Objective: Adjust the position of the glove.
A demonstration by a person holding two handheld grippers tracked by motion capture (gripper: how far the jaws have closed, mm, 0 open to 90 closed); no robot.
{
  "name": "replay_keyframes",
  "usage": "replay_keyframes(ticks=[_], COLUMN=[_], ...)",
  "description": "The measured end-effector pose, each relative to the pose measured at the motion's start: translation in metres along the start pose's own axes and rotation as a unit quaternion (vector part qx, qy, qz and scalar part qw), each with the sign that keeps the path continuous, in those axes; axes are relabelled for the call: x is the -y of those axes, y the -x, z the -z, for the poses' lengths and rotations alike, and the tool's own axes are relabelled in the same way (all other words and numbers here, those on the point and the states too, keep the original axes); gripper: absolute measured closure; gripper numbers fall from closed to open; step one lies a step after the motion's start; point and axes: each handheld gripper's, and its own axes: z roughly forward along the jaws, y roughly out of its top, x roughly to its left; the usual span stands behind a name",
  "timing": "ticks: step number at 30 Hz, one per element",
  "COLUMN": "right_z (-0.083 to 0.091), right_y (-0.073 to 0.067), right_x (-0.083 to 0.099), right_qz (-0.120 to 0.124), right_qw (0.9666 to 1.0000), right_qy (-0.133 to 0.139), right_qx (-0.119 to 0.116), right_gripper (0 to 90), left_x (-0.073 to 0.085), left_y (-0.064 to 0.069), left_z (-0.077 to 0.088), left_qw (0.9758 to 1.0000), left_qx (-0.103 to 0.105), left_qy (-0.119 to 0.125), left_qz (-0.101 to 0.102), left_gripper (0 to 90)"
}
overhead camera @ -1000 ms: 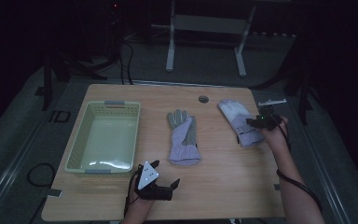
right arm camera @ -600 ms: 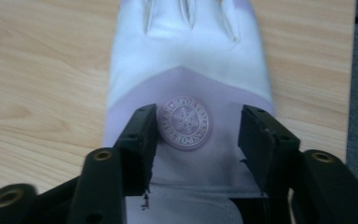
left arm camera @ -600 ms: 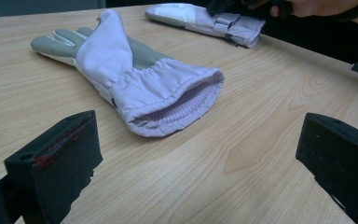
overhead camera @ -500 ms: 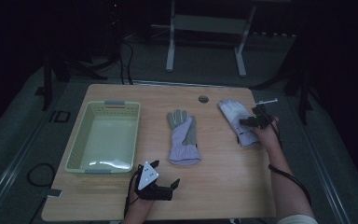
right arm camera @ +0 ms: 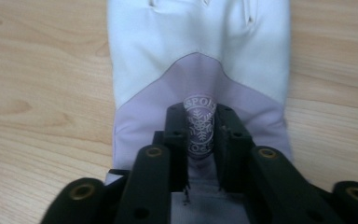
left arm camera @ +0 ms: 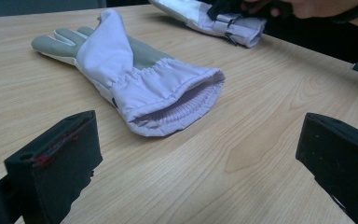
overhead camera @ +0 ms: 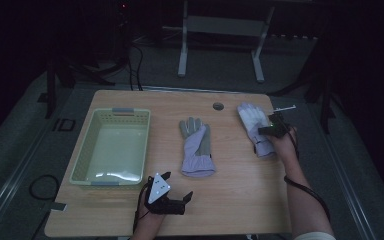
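A lilac and grey glove [overhead camera: 196, 147] lies flat mid-table, its cuff toward me [left arm camera: 135, 79]. A second glove [overhead camera: 254, 125], white with a lilac cuff, lies at the right [right arm camera: 200, 56] [left arm camera: 214, 18]. My right gripper [overhead camera: 264, 131] presses down on its cuff. Its jaws stand narrowly apart, pinched on the fabric at the round snowflake logo [right arm camera: 200, 116]. My left gripper [overhead camera: 177, 184] rests near the front edge, jaws wide apart with nothing between them [left arm camera: 200, 140], facing the middle glove's cuff from a short way off.
A pale green basket [overhead camera: 82, 150] stands at the left of the wooden table, with nothing in it. A round cable grommet [overhead camera: 218, 106] sits at the back edge. Dark floor and a metal stand [overhead camera: 220, 30] lie beyond the table.
My right gripper has moved left and down from the table's right edge onto the white glove's cuff. The left gripper and the middle glove have stayed put.
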Motion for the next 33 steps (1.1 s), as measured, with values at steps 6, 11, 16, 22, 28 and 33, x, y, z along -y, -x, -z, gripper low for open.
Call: replay_keyframes(ticks=[6,11,16,22,28,33], right_z=[0.034,0.076,0.109,0.129,0.12,0.1], right_y=[-0.01,-0.02,-0.029,-0.043,-0.062,-0.071], right_x=[0.002,0.006,0.014,0.035,0.059,0.066], right_qz=[-0.015,-0.03,-0.047,-0.076,-0.084,-0.087], right_qw=[0.9994,0.9977,0.9958,0.9929,0.9925,0.9937], right_qy=[0.03,0.06,0.077,0.091,0.089,0.071], right_qx=[-0.008,0.004,0.011,0.01,-0.004,-0.001], right_gripper=[80.1,80.6,80.7,80.6,80.5,80.4], left_x=[0.0,0.0,0.0,0.0,0.0,0.0], left_y=[0.0,0.0,0.0,0.001,0.002,0.002], left_z=[0.0,0.0,0.0,-0.001,0.0,0.0], left_qw=[1.0,1.0,1.0,1.0,0.9999,0.9999], left_qx=[0.0,-0.004,-0.006,-0.005,-0.007,-0.006], left_qy=[-0.001,-0.001,-0.003,-0.004,-0.003,-0.003], left_qz=[0.0,0.0,0.0,-0.005,-0.008,-0.009], left_gripper=[0.0,0.0,0.0,0.0,0.0,0.0])
